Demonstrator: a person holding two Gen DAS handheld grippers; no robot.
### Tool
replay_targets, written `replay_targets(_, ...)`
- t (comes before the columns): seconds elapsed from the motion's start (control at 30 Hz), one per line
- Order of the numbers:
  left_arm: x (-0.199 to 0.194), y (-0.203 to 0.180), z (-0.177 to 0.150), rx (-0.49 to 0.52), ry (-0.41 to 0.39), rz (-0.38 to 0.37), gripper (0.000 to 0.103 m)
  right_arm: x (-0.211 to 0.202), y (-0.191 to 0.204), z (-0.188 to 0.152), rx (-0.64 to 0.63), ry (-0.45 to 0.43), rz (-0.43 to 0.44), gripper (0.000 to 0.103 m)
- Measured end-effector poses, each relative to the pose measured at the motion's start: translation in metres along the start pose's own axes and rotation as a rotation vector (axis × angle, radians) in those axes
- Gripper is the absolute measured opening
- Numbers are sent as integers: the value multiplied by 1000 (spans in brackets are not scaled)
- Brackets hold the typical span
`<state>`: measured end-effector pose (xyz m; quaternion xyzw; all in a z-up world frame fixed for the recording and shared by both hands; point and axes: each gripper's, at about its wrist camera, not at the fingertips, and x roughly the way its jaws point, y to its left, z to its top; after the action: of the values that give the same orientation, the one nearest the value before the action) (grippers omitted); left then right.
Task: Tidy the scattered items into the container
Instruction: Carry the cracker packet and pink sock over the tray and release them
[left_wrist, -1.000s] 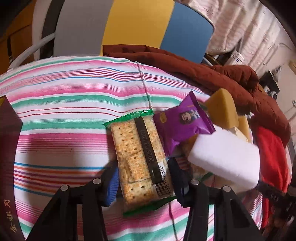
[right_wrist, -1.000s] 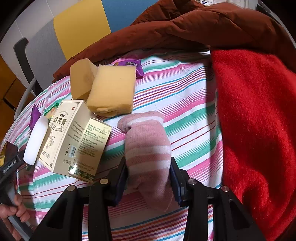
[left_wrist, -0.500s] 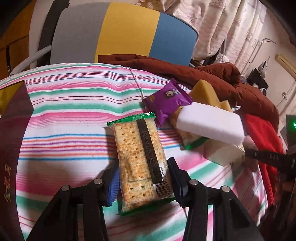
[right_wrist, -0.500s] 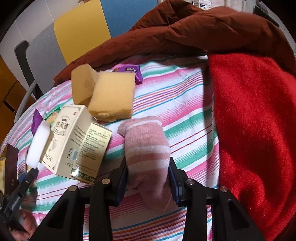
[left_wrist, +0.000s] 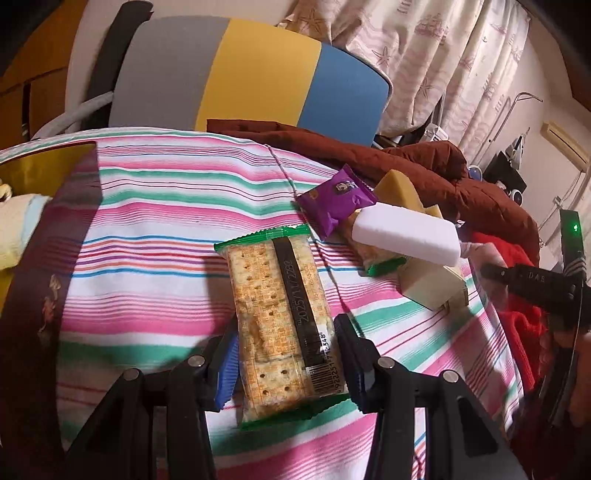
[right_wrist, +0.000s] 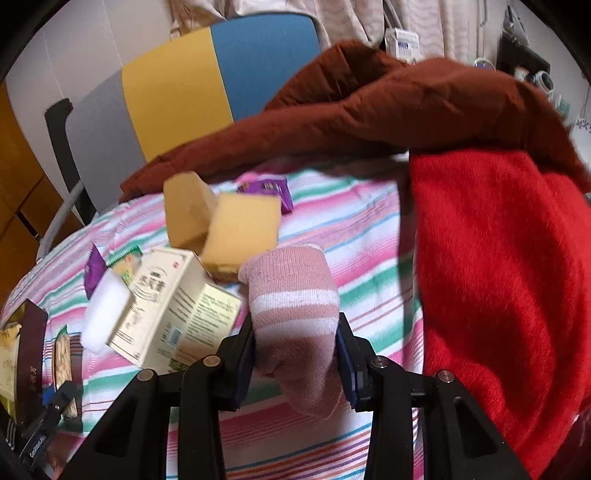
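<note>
My left gripper (left_wrist: 286, 365) is shut on a cracker packet (left_wrist: 277, 314) with green ends, held above the striped cloth (left_wrist: 155, 229). My right gripper (right_wrist: 295, 354) is shut on a pink striped sock (right_wrist: 295, 306), lifted off the cloth. A dark maroon box with a gold inside (left_wrist: 51, 229), the container, stands at the left edge of the left wrist view; its edge also shows in the right wrist view (right_wrist: 31, 343). On the cloth lie a purple snack packet (left_wrist: 338, 201), a white block (left_wrist: 404, 234), a cream carton (right_wrist: 173, 306) and two yellow sponges (right_wrist: 240, 230).
A brown jacket (right_wrist: 388, 107) lies across the back of the cloth. A red fleece (right_wrist: 498, 273) covers the right side. A grey, yellow and blue chair back (left_wrist: 258, 85) stands behind. A second purple packet (right_wrist: 269, 188) lies near the jacket.
Both grippers have risen and pulled back with their loads. The left one has swung towards the maroon box, which now fills more of its view. The sock has left the cloth.
</note>
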<state>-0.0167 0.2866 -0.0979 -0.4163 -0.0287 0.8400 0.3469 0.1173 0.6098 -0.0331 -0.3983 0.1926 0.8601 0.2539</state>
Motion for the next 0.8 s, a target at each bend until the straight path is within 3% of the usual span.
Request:
replay_targets(0.53, -23, -7, -20, 84, 10, 24, 48, -13, 38, 0, -141, -98, 68, 40)
replay_targets(0.8, -44, -27, -35, 192, -32, 28, 48, -20, 45, 0, -165, -137, 108, 40)
